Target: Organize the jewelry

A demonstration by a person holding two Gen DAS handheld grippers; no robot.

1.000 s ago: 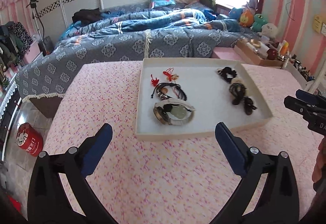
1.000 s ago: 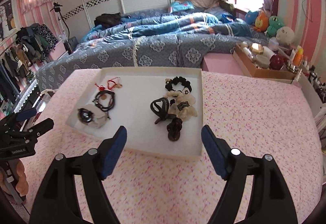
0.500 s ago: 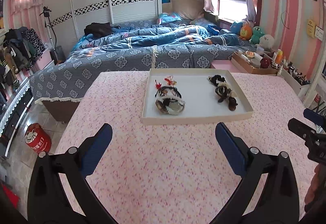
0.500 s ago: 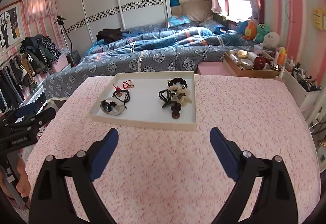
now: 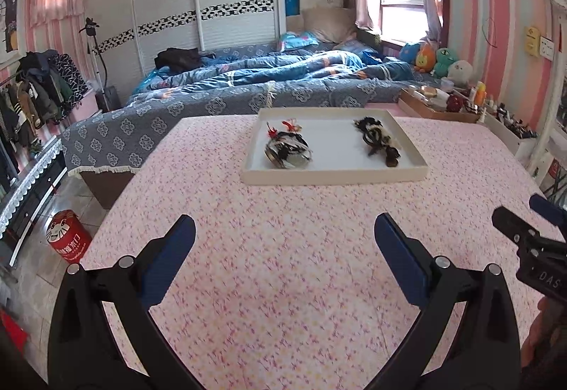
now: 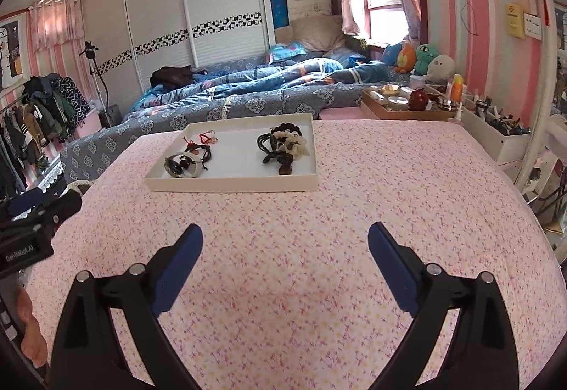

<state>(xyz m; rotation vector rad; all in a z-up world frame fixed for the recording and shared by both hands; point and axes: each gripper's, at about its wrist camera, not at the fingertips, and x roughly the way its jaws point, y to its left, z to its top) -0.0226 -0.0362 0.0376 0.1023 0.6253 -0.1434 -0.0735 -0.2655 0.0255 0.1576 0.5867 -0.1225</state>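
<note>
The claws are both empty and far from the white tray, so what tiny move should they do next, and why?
Probably keep both claws open and rest them. The left claw and right claw hold nothing, and the pink tablecloth shows no loose pieces. The bracelet pile and the hair-tie pile lie apart inside the white tray, so the sorting looks done.

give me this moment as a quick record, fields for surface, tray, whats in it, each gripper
surface: table with pink floral cloth
tray: shallow white tray, at the far side of the table
tray contents: two separate piles, bracelets and red cords on its left, dark hair ties and clips on its right
left gripper: open, empty, above the cloth short of the tray
right gripper: open, empty, above the cloth short of the tray
loose items on cloth: none seen
</note>
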